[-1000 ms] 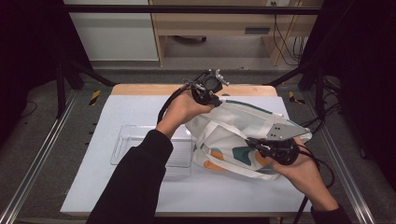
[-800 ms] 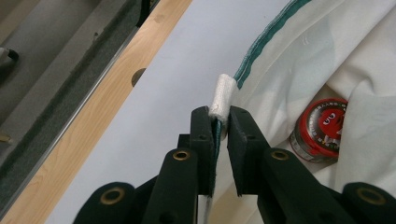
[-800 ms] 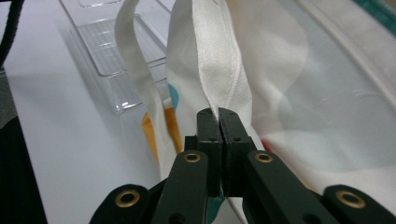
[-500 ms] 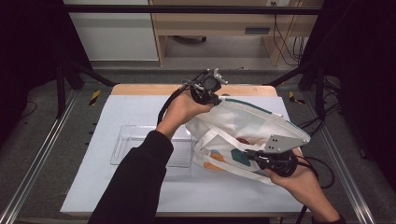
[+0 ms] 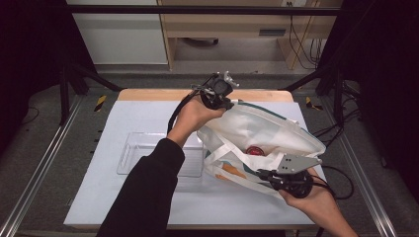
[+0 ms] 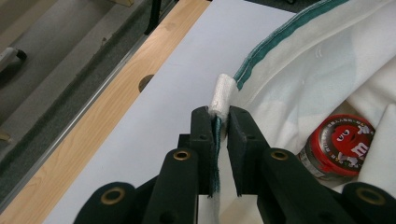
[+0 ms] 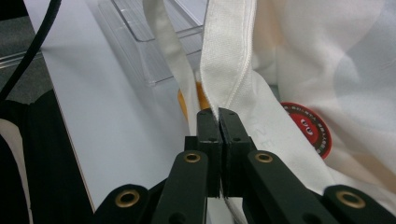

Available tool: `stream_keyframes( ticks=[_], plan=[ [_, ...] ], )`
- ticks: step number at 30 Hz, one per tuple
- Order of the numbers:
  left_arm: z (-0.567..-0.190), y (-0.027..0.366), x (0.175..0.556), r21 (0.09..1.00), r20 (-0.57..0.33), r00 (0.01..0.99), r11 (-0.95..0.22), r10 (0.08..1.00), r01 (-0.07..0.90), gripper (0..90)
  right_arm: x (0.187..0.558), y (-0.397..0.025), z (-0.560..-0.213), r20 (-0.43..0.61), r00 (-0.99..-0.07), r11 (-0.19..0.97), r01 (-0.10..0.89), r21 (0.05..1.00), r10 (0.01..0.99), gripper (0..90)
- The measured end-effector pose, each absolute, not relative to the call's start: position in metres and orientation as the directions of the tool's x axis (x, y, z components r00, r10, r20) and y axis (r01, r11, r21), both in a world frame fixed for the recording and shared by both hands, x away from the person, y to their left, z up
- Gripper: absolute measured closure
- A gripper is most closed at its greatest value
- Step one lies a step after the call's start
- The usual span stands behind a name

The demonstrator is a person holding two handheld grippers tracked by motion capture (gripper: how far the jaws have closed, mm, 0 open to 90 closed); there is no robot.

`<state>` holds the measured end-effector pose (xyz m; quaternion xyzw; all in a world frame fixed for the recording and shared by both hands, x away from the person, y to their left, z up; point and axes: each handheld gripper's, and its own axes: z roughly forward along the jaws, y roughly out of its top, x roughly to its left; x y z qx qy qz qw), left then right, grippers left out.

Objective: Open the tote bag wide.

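The person's left arm reached far forward over the tabletop (image 5: 123, 123). The left gripper (image 6: 219, 122) was pinched tight on the green-trimmed edge of the white tote bag (image 5: 267, 129), holding that edge up. The right hand stayed low and close to the person. The right gripper (image 7: 218, 116) was squeezed shut on the bag's white strap (image 7: 229, 60). The bag's mouth stretched open between both grippers. A jar with a red lid (image 6: 338, 144) lay inside the bag, just right of the left gripper. A clear plastic tray (image 5: 148, 155) sat beside the bag.
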<state>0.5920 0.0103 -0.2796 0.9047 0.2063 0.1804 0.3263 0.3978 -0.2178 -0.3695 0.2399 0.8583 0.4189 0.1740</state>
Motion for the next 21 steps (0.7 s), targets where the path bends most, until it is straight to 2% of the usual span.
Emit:
stream_keyframes(
  ticks=[21],
  plan=[
    [-0.287,0.012,0.596,0.694,0.184,0.831,-0.668,0.525,0.268,80.5,0.381,-0.214,-0.391,-0.073,-0.839,0.547,0.284,0.787,0.54,89.1]
  ],
)
